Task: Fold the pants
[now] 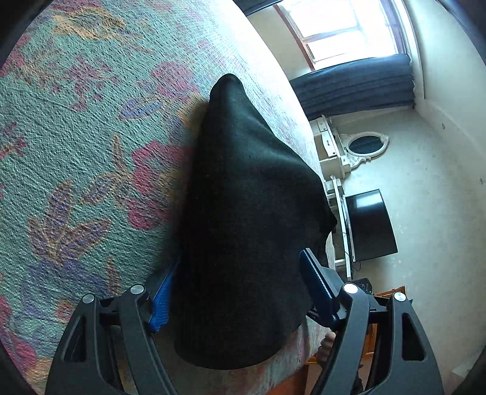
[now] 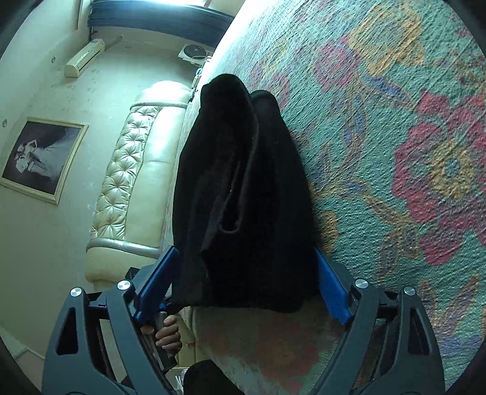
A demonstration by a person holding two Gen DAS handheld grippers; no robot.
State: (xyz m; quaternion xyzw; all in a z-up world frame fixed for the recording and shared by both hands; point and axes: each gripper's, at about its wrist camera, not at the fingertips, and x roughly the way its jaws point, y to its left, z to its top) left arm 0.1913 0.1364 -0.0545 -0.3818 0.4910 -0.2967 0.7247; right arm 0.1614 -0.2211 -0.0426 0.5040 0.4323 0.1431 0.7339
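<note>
Black pants [image 1: 243,218] lie folded in a thick bundle near the edge of a bed [image 1: 76,127], on a textured bedspread w/ teal ground and pink, orange & purple flowers. Left gripper [image 1: 234,288] has its blue fingers [image 1: 161,300] spread wide on either side of the bundle's near end, pads not pressing the cloth; right gripper [image 2: 246,288] likewise stands wide, fingers [image 2: 332,291] flanking the near end, folded layers & a hem edge showing on top [image 2: 240,182]. Nothing is gripped by either. Room, left view: bright window [image 1: 340,27] w/ dark blue curtain [image 1: 355,82], white dresser w/ oval mirror [image 1: 364,144], dark flat screen [image 1: 370,224], pale walls. Right view: cream tufted headboard [image 2: 133,170] along the bed's side, framed b/w photo [image 2: 42,158] on the wall, AC unit [image 2: 85,57] higher up, small fan [image 2: 194,51] nearby. A hand [image 2: 168,334] holding a grip shows below the right gripper's fingers.
</note>
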